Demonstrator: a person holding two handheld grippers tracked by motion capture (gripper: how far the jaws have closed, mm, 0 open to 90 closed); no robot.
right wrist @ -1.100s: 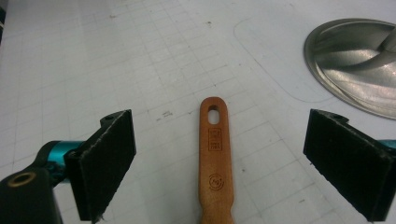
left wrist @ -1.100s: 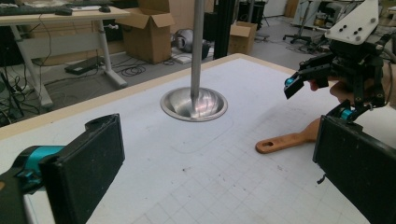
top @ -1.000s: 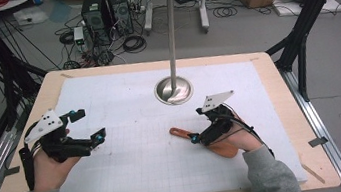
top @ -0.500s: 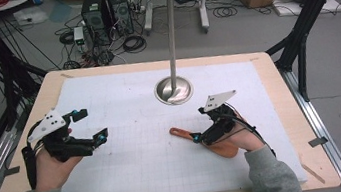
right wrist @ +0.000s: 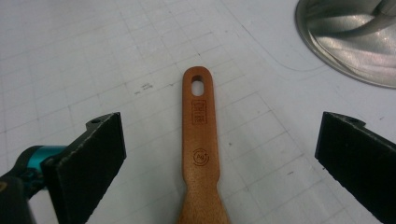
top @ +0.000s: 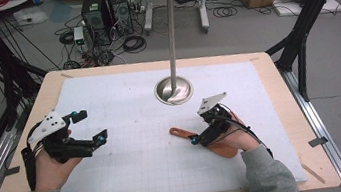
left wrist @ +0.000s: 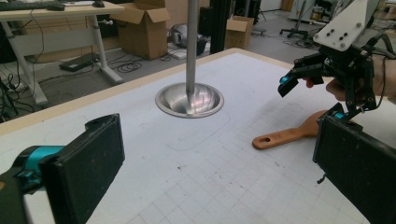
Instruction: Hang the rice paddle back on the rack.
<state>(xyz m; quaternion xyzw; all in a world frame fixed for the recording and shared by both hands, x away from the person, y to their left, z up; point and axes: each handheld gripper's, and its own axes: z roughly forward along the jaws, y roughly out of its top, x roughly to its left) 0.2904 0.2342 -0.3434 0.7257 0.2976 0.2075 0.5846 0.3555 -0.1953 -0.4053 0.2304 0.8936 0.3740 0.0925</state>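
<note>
Left tool raised, jaws wide apart, right tool low, jaws spread

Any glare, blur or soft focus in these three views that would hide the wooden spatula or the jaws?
High view: even light, slightly soft, wooden spatula partly hidden under the right gripper. Left gripper view: glare on the metal stand base, near jaws blurred. Right gripper view: spatula handle sharp, stamped marks visible though unreadable; jaws at the edges soft; base reflections bright.
</note>
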